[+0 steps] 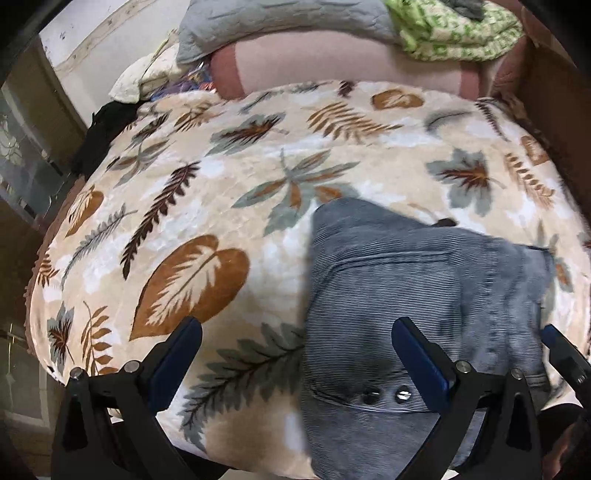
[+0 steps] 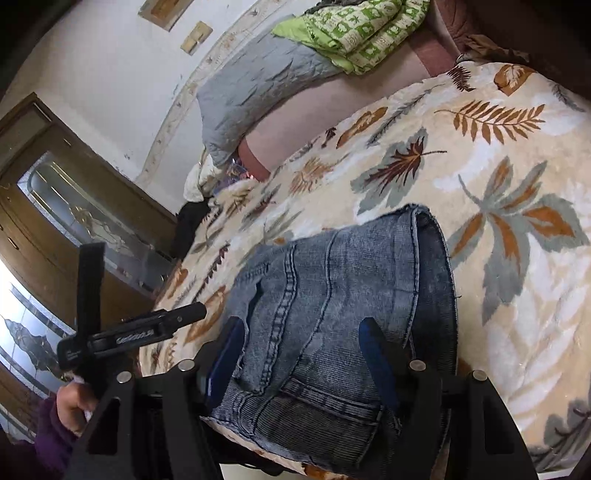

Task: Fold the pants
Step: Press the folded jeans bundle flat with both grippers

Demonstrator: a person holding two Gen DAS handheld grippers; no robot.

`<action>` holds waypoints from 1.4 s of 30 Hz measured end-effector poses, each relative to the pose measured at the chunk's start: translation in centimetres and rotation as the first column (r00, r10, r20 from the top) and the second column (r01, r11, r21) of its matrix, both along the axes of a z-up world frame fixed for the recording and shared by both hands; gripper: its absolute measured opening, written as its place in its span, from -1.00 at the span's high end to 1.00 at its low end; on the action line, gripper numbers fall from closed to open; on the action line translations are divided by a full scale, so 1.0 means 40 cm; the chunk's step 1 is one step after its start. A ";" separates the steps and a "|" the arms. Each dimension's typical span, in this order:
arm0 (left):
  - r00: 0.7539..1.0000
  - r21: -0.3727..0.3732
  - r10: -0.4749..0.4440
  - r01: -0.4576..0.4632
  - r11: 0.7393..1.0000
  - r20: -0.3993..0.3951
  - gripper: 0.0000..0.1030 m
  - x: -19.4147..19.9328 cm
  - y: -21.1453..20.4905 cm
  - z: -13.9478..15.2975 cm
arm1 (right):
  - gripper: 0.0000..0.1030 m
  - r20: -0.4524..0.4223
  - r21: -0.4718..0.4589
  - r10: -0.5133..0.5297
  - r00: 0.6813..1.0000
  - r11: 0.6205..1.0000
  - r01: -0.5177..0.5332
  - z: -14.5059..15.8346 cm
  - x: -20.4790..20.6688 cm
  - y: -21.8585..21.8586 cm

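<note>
Folded blue jeans (image 1: 406, 280) lie on the leaf-patterned blanket (image 1: 207, 206), waistband and metal buttons at the near end. My left gripper (image 1: 295, 347) hangs open above the blanket; its left finger is over bare blanket and its right finger over the denim, with nothing gripped. In the right wrist view the jeans (image 2: 332, 295) fill the gap of my right gripper (image 2: 301, 350). Its jaws stand apart, the left pad at the jeans' edge and the right finger over the fabric. I see no pinch. A person's hand (image 2: 72, 400) holds the left tool at lower left.
A grey pillow (image 1: 280, 22) and a green-patterned cloth (image 1: 458, 33) lie at the head of the bed. Dark clothing (image 1: 103, 125) sits at the far left corner. A wooden wardrobe with glass doors (image 2: 74, 206) stands beside the bed. Bare blanket spreads left of the jeans.
</note>
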State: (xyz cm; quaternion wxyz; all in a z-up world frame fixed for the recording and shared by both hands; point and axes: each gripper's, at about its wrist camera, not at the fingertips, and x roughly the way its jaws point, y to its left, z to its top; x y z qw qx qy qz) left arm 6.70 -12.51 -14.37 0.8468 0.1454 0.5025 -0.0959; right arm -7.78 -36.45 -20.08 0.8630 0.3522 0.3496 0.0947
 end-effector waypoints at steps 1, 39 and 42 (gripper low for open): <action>1.000 -0.003 0.004 -0.004 1.000 -0.013 -0.99 0.004 0.005 -0.012 | -0.32 -0.013 -0.004 0.008 1.000 1.000 -0.008 -0.004 0.004 0.005; 0.996 0.048 -0.052 0.056 0.997 -0.069 -0.99 -0.046 -0.017 -0.049 | -0.44 0.005 -0.123 0.045 0.999 0.991 -0.044 0.030 -0.011 0.059; 0.994 0.046 -0.056 0.061 0.997 -0.089 -0.99 -0.048 -0.022 -0.069 | -0.44 -0.038 -0.122 0.047 0.998 0.991 -0.051 0.007 -0.005 0.054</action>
